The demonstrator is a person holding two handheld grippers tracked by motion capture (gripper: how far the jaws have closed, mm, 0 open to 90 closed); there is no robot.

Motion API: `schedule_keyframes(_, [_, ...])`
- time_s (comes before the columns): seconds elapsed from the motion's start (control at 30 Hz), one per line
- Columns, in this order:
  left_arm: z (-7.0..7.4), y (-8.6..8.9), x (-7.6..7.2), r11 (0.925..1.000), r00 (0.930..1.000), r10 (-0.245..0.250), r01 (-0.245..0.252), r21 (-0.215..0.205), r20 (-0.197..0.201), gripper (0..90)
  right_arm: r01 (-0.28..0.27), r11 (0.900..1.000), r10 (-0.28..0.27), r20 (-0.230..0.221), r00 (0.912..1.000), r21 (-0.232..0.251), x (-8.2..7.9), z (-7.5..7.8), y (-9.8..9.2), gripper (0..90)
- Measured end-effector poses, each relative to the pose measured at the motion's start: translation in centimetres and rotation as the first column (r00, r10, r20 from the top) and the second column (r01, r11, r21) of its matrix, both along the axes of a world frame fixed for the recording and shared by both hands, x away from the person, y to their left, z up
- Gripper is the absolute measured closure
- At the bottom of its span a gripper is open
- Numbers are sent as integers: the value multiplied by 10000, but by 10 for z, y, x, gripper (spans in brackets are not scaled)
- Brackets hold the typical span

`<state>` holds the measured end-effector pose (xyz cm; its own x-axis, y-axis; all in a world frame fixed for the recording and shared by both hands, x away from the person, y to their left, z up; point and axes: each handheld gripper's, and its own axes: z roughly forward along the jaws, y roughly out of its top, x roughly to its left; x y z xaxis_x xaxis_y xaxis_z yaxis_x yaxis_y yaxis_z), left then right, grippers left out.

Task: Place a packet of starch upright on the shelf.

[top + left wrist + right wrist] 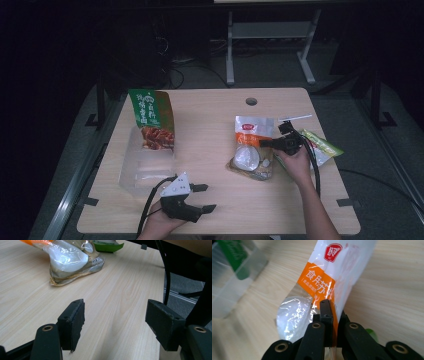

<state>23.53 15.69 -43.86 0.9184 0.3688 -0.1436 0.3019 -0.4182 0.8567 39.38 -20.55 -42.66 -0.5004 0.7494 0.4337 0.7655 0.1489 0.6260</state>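
Observation:
A clear bag with an orange-and-white label and white powder inside (252, 150) lies right of the middle of the wooden table (210, 120). My right gripper (265, 144) comes at it from the right. In the right gripper view its jaws (334, 315) are shut on the bag's (324, 282) edge, which rises a little. My left gripper (207, 198) rests near the front edge, left of centre, with nothing in it. In the left gripper view its pads (116, 320) stand wide open over bare wood, with the bag (70, 260) farther off.
A green snack bag (150, 117) stands in a clear plastic box (145, 167) at the left. A green packet (322, 146) lies by the right edge behind my right hand. A cable hole (251, 101) sits near the back edge.

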Motion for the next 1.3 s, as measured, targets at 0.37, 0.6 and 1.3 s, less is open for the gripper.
schedule_keyframes(0.37, [1,2,0,9999,9999,95,-95,-46,39,315,-1262,9910,1192,1331,9839,455,-36,34,16,898])
schedule_keyframes(0.6, [2,3,0,10000,9999,78,-78,-29,64,319,-2203,9752,2111,2102,9546,210,-65,50,33,900])
schedule_keyframes(1.3, [-1,1,2,9997,9998,195,-197,-166,-74,325,-3979,9088,3655,2206,9043,1252,-100,43,56,900])
